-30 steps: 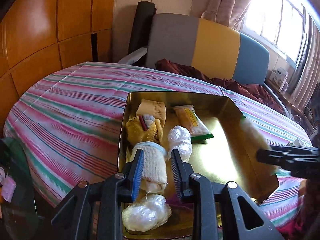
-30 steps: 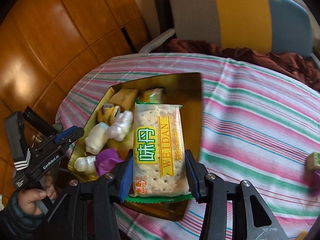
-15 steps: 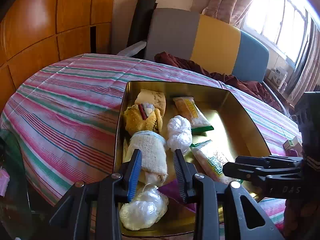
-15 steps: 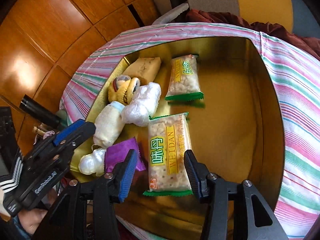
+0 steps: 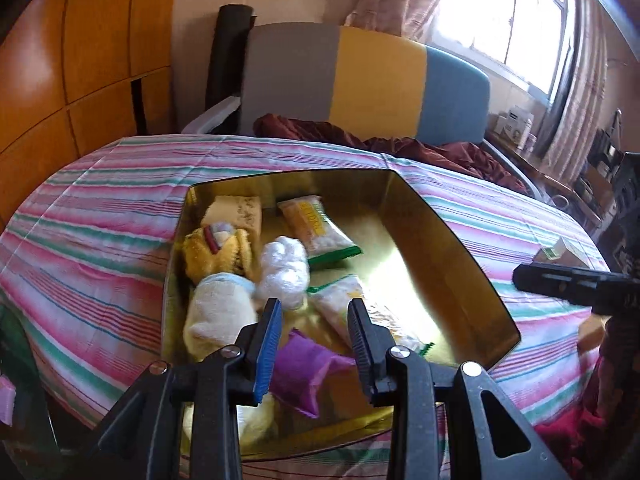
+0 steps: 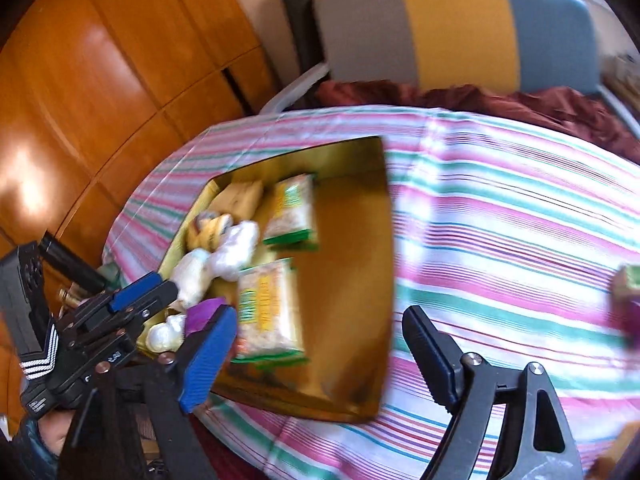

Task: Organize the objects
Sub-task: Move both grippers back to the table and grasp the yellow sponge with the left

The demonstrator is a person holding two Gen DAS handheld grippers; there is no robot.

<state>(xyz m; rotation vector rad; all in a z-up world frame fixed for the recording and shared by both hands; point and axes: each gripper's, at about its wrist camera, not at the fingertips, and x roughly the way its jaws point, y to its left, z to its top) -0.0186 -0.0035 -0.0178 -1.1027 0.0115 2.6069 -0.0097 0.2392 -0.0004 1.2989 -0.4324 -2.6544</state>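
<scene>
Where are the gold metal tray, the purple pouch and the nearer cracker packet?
gold metal tray (image 5: 448, 240), left wrist view, right wall.
purple pouch (image 5: 304, 372), left wrist view, middle.
nearer cracker packet (image 6: 270, 312), right wrist view, front face.

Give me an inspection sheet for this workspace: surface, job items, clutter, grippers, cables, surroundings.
Surface: striped pink, green and white tablecloth.
Job's things: shiny gold metal tray holding two green-edged cracker packets, purple pouch, yellow plush toy, rolled cream cloth, white plastic bundle, beige bar.
Clutter: small green box on the cloth, outside the tray.
Grippers: left gripper open, empty; right gripper opening, empty.
Cables: nothing seen.
Surroundings: grey, yellow and blue chair, wooden panels, bright window.
</scene>
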